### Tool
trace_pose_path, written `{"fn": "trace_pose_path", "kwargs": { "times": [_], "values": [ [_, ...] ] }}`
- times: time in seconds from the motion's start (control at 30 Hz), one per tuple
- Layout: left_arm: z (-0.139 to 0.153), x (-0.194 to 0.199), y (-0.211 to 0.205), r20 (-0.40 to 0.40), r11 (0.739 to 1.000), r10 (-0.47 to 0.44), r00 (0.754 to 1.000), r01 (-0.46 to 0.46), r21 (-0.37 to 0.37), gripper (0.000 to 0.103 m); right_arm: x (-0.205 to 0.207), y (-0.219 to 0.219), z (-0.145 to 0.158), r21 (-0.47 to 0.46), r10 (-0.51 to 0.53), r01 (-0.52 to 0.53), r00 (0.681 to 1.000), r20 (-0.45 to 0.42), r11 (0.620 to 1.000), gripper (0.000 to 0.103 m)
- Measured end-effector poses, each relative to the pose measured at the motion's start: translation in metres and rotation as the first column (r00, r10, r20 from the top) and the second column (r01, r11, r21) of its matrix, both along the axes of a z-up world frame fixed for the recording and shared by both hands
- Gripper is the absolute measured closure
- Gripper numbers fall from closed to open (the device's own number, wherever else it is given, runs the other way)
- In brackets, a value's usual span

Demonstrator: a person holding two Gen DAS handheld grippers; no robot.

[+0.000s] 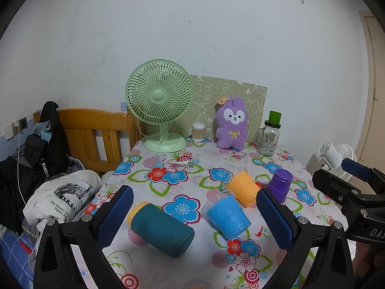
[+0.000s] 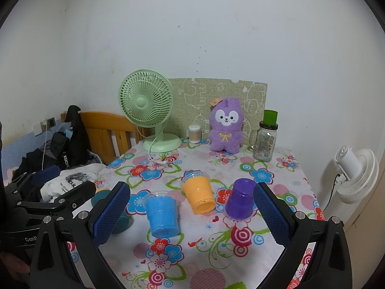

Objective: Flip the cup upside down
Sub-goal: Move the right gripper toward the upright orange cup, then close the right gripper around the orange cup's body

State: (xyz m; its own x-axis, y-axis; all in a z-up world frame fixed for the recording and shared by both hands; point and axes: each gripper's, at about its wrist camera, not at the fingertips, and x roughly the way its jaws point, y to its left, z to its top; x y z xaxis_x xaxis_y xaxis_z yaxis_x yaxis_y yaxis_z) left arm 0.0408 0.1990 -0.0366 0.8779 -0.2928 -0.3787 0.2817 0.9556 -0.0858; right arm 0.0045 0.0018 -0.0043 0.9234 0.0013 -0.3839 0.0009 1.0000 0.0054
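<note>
1. A plain white wall (image 1: 168, 24) backs the room; a wooden bed headboard (image 1: 96, 134) stands left of the table, with dark clothes and a printed white T-shirt (image 1: 65, 195) heaped beside it.
2. The table (image 2: 276, 168) wears a glossy cloth printed with bright flowers.
3. At the back stand a pale green desk fan (image 1: 158, 96) with a round grille, a fuzzy purple plush rabbit (image 2: 225, 127), a glass mug jar (image 2: 263, 144) with a green cup on top, and a cotton swab tub (image 1: 198, 132).
4. A teal bottle (image 1: 161, 231) with a yellow cap lies on its side.
5. The blue cup (image 2: 162, 214) and the orange cup (image 2: 199, 195) lie tipped; the purple cup (image 2: 240, 198) stands rim-down.
6. The left gripper (image 1: 195, 214) and right gripper (image 2: 192, 214) hover with jaws wide apart, their blue textured pads holding nothing.
</note>
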Motion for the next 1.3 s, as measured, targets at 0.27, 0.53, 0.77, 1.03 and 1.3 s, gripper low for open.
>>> {"fn": "trace_pose_path", "kwargs": {
  "times": [0.27, 0.53, 0.77, 1.03, 1.3],
  "values": [
    [-0.007, 0.002, 0.001, -0.001, 1.0, 0.002, 1.0, -0.002, 0.001, 0.0, 0.002, 0.001, -0.002, -0.001, 0.002, -0.002, 1.0, -0.001, 1.0, 0.0],
    [-0.016, 0.006, 0.0, -0.023, 1.0, -0.004, 1.0, 0.004, 0.015, 0.0, 0.01, 0.001, -0.01, -0.006, -0.003, 0.002, 0.999, -0.035, 1.0, 0.0],
    [-0.022, 0.023, -0.01, -0.055, 0.998, -0.011, 0.998, 0.014, 0.056, 0.0, 0.032, -0.01, -0.024, 0.006, 0.005, -0.005, 0.995, -0.102, 1.0, 0.0],
    [-0.036, 0.057, -0.027, -0.122, 0.993, -0.004, 0.993, 0.019, 0.119, 0.0, 0.077, -0.019, -0.041, -0.022, 0.039, -0.044, 0.979, -0.201, 0.999, 0.0],
    [-0.055, 0.097, -0.042, -0.207, 0.984, 0.037, 0.978, 0.001, 0.181, 0.0, 0.129, -0.03, -0.067, -0.029, 0.097, -0.112, 0.946, -0.311, 0.993, 0.0]
  ]
}}
